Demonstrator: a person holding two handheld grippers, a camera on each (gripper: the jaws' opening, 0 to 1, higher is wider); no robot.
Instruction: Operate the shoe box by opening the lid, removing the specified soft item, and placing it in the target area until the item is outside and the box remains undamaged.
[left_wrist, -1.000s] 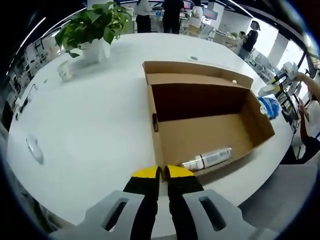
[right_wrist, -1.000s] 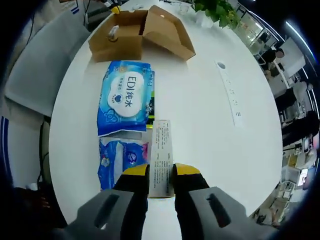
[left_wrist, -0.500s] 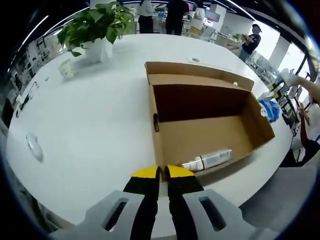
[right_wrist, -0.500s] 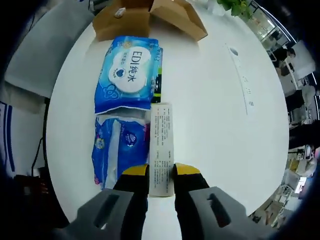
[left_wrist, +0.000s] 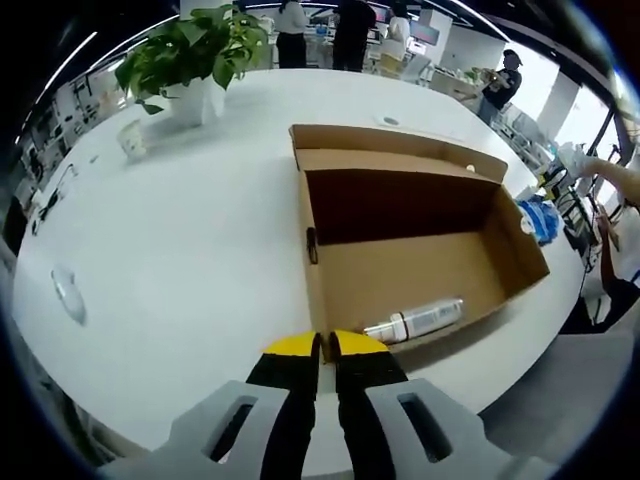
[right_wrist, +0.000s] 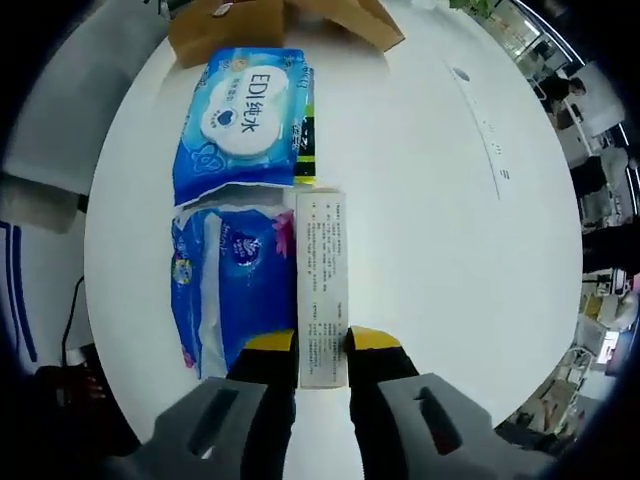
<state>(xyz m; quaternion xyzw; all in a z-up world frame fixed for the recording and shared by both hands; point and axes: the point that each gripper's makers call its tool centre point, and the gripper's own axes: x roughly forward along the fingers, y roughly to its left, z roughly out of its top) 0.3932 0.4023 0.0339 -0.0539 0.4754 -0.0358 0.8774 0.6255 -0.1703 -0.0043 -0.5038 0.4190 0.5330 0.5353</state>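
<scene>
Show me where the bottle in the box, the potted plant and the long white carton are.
bottle (left_wrist: 415, 319), left gripper view, middle of its body
potted plant (left_wrist: 190, 50), left gripper view, its leaves
white carton (right_wrist: 322, 280), right gripper view, its printed top face

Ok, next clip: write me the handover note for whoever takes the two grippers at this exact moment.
Left gripper: shut, empty, at the near wall of the open shoe box.
Right gripper: shut on a long white printed carton, over the white table beside two blue wipe packs.
Done: lid open, packs lying outside the box.
Left: a white bottle lies in the box; set the carton down and release it.
</scene>
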